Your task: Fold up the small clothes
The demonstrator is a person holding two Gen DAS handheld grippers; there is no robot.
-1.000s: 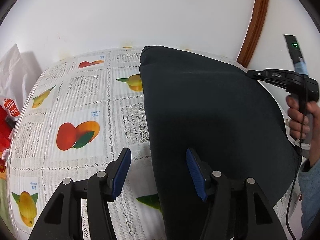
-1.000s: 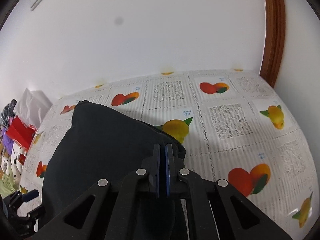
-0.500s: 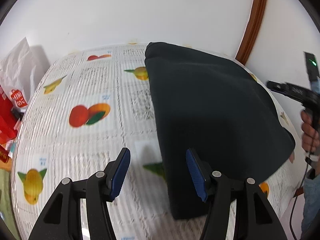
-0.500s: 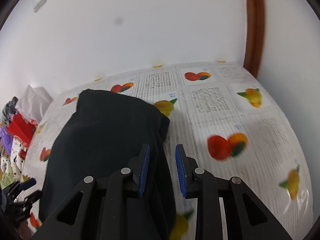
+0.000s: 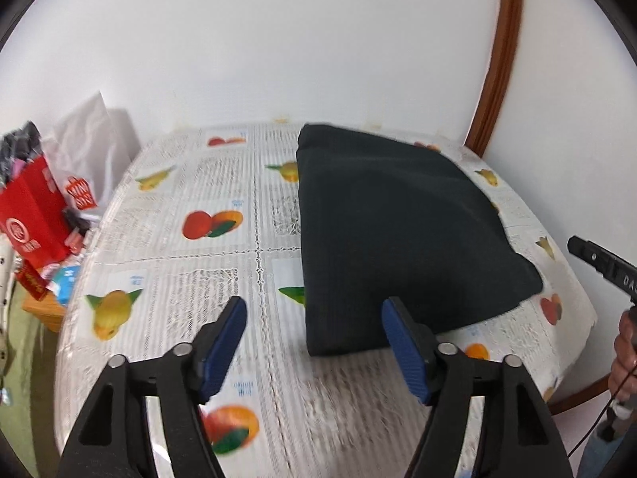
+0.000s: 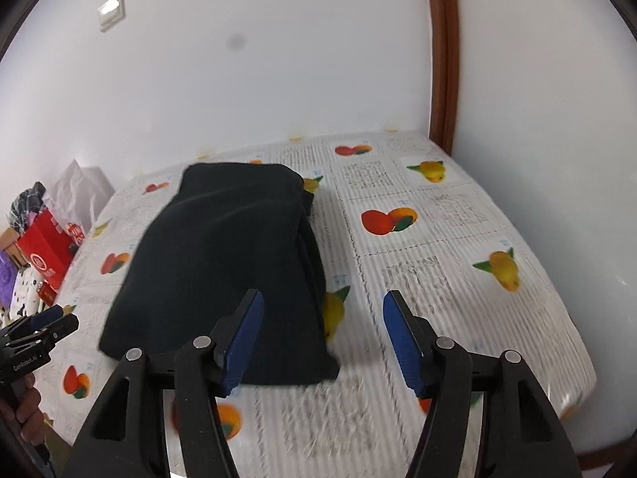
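Covering the counter (image 5: 254, 247) is a white, lace-patterned plastic cloth printed with squares of oranges and yellow fruit; its far edge meets a plain white wall (image 6: 278, 59), and a curved brown wooden trim (image 6: 442, 59) runs up the right of both views. A pale switch plate (image 6: 110, 11) sits high on the wall in the right wrist view.

Beyond the counter's left edge stands a red paper bag (image 5: 34, 215) with white lettering, dark striped fabric showing at its top — its full contents cannot be made out. Crumpled white paper or plastic (image 5: 89, 147) rises behind it.

On the counter lies the folded black garment (image 5: 398, 239), a thick, matte, fine-ribbed knit in a roughly rectangular stack, its layered edges visible on the right side (image 6: 306, 247).

Left tongs (image 5: 314, 342) — black arms, blue ridged pads — are parting, pads clear of the garment, whose near corner shows between them. Right tongs (image 6: 322, 338) are likewise parting and grip nothing; the garment's near right corner lies behind the left pad.
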